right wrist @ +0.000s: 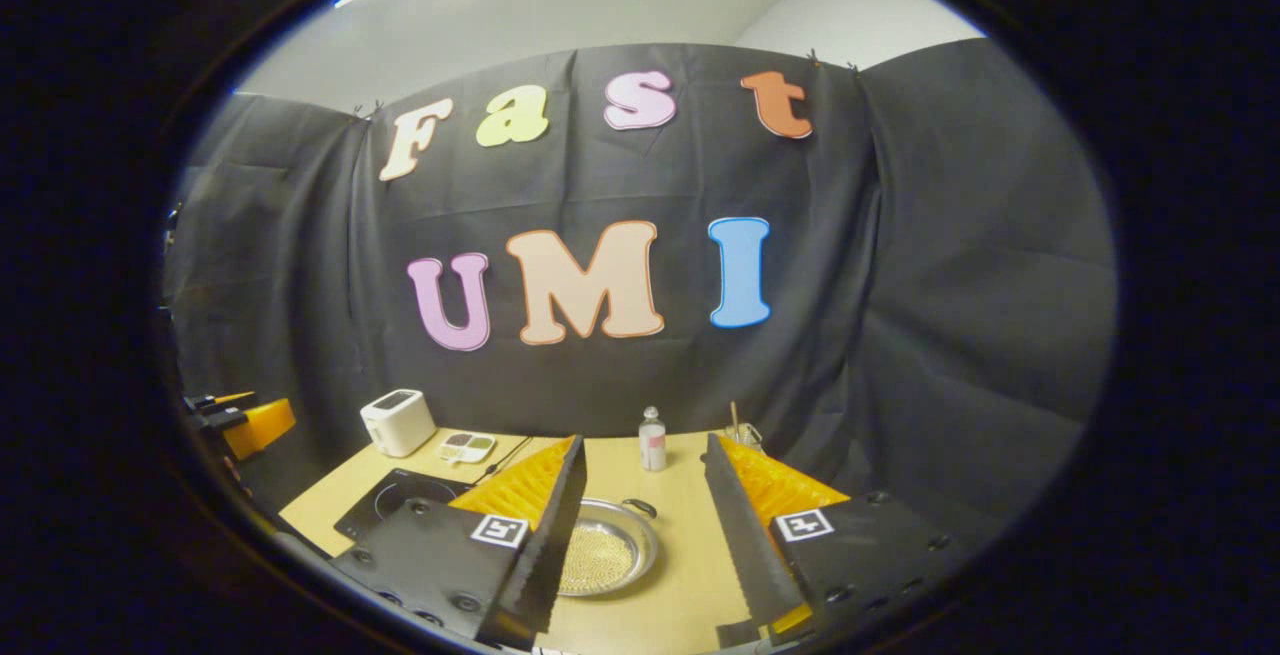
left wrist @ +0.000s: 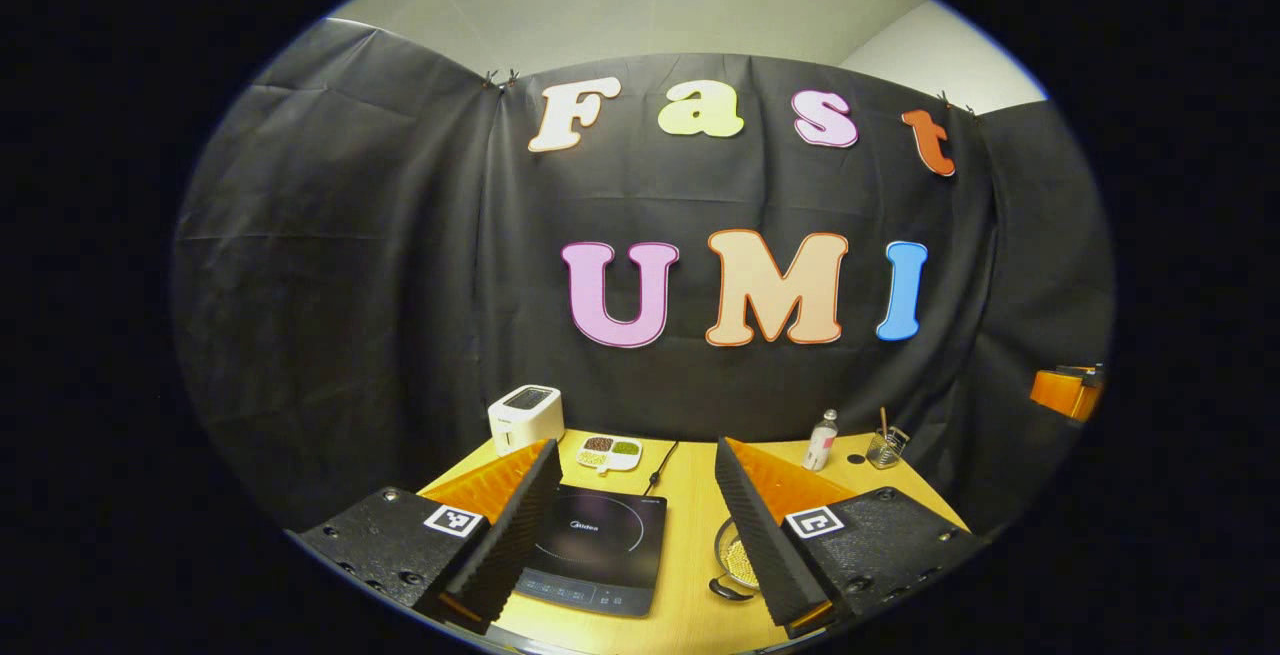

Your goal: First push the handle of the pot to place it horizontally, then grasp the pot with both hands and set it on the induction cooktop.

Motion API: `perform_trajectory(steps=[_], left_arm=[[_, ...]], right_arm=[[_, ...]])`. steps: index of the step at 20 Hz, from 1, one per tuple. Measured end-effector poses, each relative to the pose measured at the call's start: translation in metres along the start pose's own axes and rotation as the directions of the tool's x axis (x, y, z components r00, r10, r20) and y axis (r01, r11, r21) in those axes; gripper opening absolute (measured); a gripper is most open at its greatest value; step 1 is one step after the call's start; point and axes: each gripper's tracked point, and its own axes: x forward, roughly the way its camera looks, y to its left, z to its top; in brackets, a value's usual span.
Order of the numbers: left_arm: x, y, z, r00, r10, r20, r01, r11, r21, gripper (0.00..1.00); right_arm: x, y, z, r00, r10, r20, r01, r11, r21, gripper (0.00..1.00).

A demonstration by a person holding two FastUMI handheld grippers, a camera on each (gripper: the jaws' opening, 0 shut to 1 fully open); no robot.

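Spanning the black-draped booth, a wooden table (left wrist: 690, 545) carries cooktop (left wrist: 598, 547) and pot (right wrist: 606, 557); both grippers (left wrist: 635, 525) (right wrist: 640, 535) gape empty.

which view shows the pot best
The right gripper view: the pot lies between its hand-held gripper's open fingers, with its rim, pale contents and dark handle visible. In the left gripper view, the pot is mostly hidden behind a finger.
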Motion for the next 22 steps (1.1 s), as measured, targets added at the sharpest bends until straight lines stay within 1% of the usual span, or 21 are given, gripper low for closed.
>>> perform_trajectory(steps=[1,3,4,5,6,7,8,9,10,11,13,14,15,16,17,18,19,20,21,22], left_arm=[[0.000,0.001,-0.002,1.000,0.000,-0.005,0.000,1.000,0.002,0.94],[0.000,0.005,-0.002,1.000,0.003,-0.004,-0.003,1.000,0.008,0.94],[0.000,0.006,-0.002,1.000,0.002,-0.005,-0.002,1.000,0.011,0.89],[0.000,0.006,-0.003,1.000,-0.001,-0.006,0.001,1.000,0.015,0.94],[0.000,0.007,-0.004,1.000,-0.003,-0.005,0.003,1.000,0.020,0.94],[0.000,0.007,-0.004,1.000,-0.007,-0.005,0.007,1.000,0.025,0.94],[0.001,0.008,-0.004,1.000,-0.010,-0.007,0.010,1.000,0.029,0.89],[0.002,0.009,-0.005,1.000,-0.015,-0.008,0.015,0.999,0.031,0.94],[0.002,0.008,-0.005,1.000,-0.021,-0.009,0.021,0.999,0.031,0.95],[0.002,0.008,-0.007,1.000,-0.027,-0.010,0.027,0.999,0.032,0.95],[0.003,0.010,-0.007,0.999,-0.034,-0.010,0.035,0.999,0.038,0.94],[0.004,0.010,-0.007,0.999,-0.037,-0.011,0.037,0.998,0.042,0.90],[0.005,0.012,-0.008,0.999,-0.040,-0.012,0.041,0.998,0.046,0.95],[0.005,0.012,-0.009,0.999,-0.045,-0.013,0.046,0.998,0.047,0.95],[0.005,0.013,-0.009,0.999,-0.048,-0.016,0.048,0.998,0.048,0.90],[0.006,0.013,-0.010,0.999,-0.050,-0.017,0.050,0.998,0.047,0.95],[0.006,0.015,-0.011,0.998,-0.052,-0.018,0.053,0.998,0.046,0.90],[0.007,0.017,-0.011,0.998,-0.052,-0.020,0.053,0.998,0.046,0.95],[0.008,0.019,-0.013,0.998,-0.052,-0.022,0.053,0.997,0.047,0.95],[0.008,0.021,-0.013,0.998,-0.051,-0.024,0.052,0.997,0.049,0.94]], right_arm=[[-0.002,0.002,0.001,1.000,-0.001,0.002,0.001,1.000,0.003,0.66],[-0.001,0.003,0.002,1.000,-0.006,0.016,0.006,1.000,0.000,0.50],[-0.001,0.007,0.001,1.000,0.002,0.015,-0.002,1.000,-0.001,0.41],[-0.001,0.011,-0.001,1.000,0.009,0.011,-0.009,1.000,-0.005,0.39],[-0.002,0.016,-0.004,1.000,0.015,0.007,-0.014,1.000,-0.011,0.45],[-0.003,0.019,-0.006,1.000,0.020,0.000,-0.020,1.000,-0.019,0.45],[-0.003,0.023,-0.010,1.000,0.024,-0.008,-0.025,0.999,-0.026,0.36],[-0.003,0.027,-0.013,0.999,0.029,-0.015,-0.029,0.999,-0.033,0.36],[-0.004,0.030,-0.015,1.000,0.022,-0.018,-0.023,0.999,-0.044,0.37],[-0.005,0.024,-0.011,1.000,-0.007,-0.011,0.007,0.999,-0.034,0.37],[-0.002,0.036,-0.016,1.000,0.022,-0.016,-0.022,1.000,0.014,0.10],[-0.001,0.038,-0.019,1.000,0.020,-0.023,-0.020,0.999,0.026,0.08],[0.000,0.037,-0.020,1.000,0.014,-0.026,-0.014,1.000,0.024,0.09],[0.002,0.036,-0.022,0.999,0.009,-0.030,-0.009,1.000,0.012,0.13],[0.003,0.036,-0.026,0.999,0.003,-0.037,-0.003,1.000,-0.002,0.13],[0.004,0.036,-0.029,0.999,-0.001,-0.045,0.001,1.000,-0.010,0.13],[0.005,0.038,-0.034,0.998,-0.001,-0.055,0.000,1.000,-0.012,0.12],[0.006,0.040,-0.038,0.998,-0.001,-0.067,0.000,1.000,-0.013,0.08],[0.008,0.042,-0.045,0.997,-0.002,-0.082,0.001,1.000,-0.012,0.12],[0.009,0.044,-0.052,0.995,-0.001,-0.101,0.000,1.000,-0.010,0.12]])
